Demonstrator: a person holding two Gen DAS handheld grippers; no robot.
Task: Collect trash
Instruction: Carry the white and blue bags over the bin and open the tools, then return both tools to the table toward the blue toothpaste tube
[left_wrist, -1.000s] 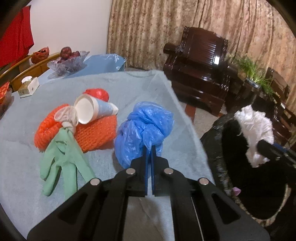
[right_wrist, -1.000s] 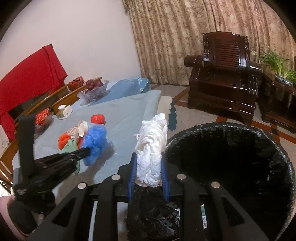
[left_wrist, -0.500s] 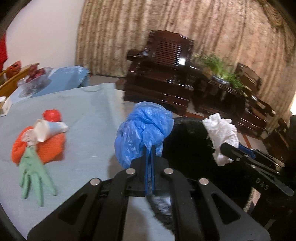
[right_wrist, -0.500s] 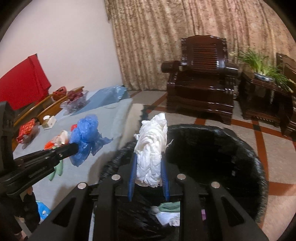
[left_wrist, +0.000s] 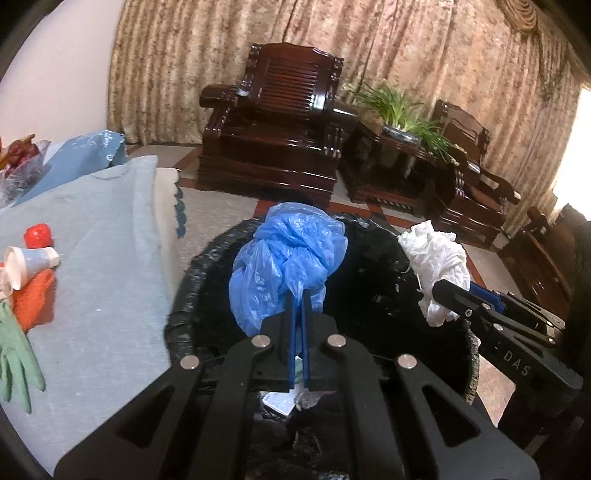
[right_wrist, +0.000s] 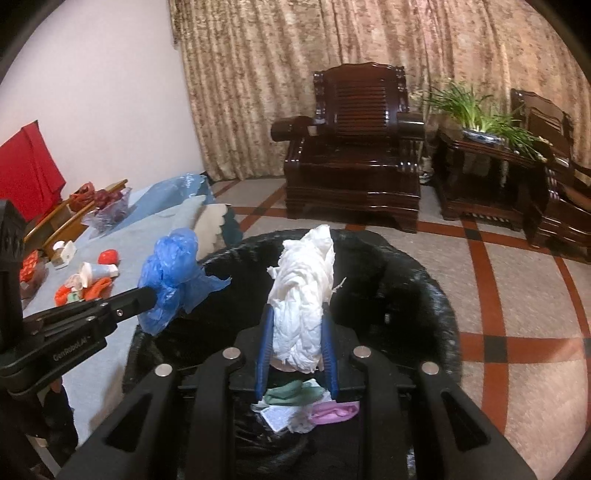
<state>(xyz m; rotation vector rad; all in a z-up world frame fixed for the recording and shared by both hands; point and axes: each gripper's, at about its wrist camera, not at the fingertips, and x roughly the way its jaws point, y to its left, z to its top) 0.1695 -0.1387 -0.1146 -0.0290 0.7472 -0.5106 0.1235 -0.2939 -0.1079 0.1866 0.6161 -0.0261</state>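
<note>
While the left gripper (left_wrist: 296, 295) pinches a blue plastic bag (left_wrist: 286, 264) above the black-lined bin (right_wrist: 424, 291), the right gripper (right_wrist: 295, 325) clamps white crumpled paper (right_wrist: 303, 295) over its opening.

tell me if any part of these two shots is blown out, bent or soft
Left wrist view: the window at the right edge is blown out white, the fisheye bows the curtain, and the blue bag and bin look sharp. Right wrist view: even light, no glare; floor lines curve, corners are black, and the white bag is sharp.
</note>
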